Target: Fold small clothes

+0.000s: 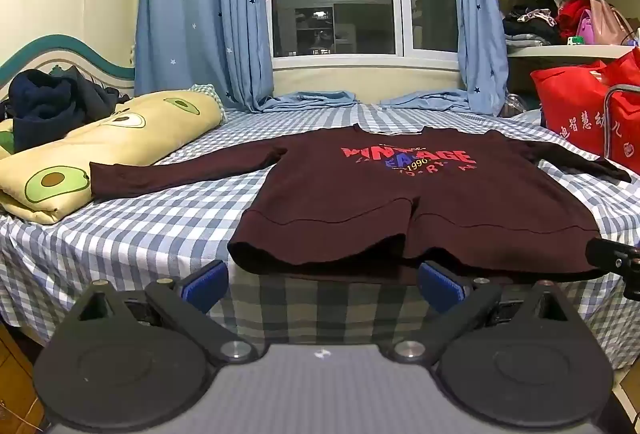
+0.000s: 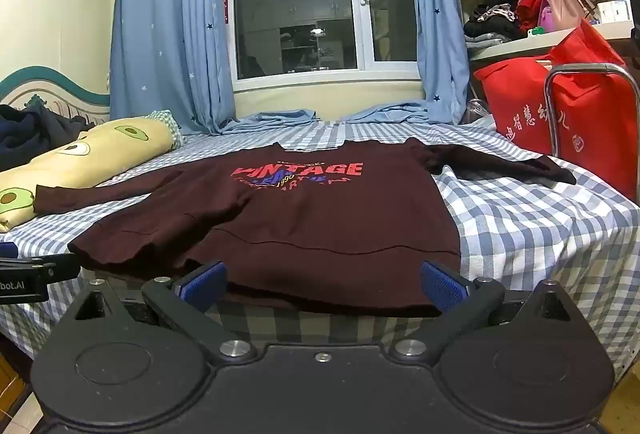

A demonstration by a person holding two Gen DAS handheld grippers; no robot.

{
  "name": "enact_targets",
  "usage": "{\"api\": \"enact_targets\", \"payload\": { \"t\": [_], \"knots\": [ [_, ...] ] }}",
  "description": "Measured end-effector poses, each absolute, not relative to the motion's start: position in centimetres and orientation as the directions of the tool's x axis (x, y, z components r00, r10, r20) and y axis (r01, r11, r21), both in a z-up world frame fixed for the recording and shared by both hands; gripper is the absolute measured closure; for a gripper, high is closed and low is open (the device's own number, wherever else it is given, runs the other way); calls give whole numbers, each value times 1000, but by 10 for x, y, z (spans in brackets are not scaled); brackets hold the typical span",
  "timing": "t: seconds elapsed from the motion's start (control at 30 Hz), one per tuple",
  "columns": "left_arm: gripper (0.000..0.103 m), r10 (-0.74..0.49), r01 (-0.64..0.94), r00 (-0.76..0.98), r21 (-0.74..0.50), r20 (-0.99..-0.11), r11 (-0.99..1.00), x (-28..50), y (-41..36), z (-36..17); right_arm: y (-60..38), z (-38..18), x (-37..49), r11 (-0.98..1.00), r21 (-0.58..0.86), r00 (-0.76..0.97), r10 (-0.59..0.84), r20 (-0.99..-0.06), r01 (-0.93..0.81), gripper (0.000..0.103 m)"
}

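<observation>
A dark maroon sweatshirt (image 1: 400,202) with a red and blue "VINTAGE 1990" print lies flat, front up, on the checked bed, both sleeves spread out sideways; it also shows in the right wrist view (image 2: 304,222). Its hem faces me at the bed's near edge, slightly rumpled. My left gripper (image 1: 322,284) is open and empty, just short of the hem's left part. My right gripper (image 2: 322,284) is open and empty, its blue pads (image 2: 202,284) at the hem's right part. The right gripper's tip shows in the left wrist view (image 1: 616,262).
A blue-and-white checked bedsheet (image 1: 160,226) covers the bed. An avocado-print pillow (image 1: 100,158) with dark clothes (image 1: 48,106) on it lies at the left. A red bag (image 1: 592,114) with a metal frame stands at the right. Blue curtains (image 1: 192,14) and a window are behind.
</observation>
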State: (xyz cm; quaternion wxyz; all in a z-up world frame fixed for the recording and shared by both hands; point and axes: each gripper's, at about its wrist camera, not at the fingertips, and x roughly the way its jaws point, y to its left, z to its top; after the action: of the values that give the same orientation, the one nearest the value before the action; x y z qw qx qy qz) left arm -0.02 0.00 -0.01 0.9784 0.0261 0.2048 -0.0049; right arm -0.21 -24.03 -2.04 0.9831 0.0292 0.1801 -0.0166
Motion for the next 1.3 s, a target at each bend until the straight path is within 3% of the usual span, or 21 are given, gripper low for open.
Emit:
{"api": "enact_targets", "payload": {
  "t": [1.3],
  "knots": [
    [1, 15, 9, 898, 53, -439, 999, 8, 4, -5, -241, -26, 6, 998, 37, 920, -33, -391, 52, 0]
  ]
}}
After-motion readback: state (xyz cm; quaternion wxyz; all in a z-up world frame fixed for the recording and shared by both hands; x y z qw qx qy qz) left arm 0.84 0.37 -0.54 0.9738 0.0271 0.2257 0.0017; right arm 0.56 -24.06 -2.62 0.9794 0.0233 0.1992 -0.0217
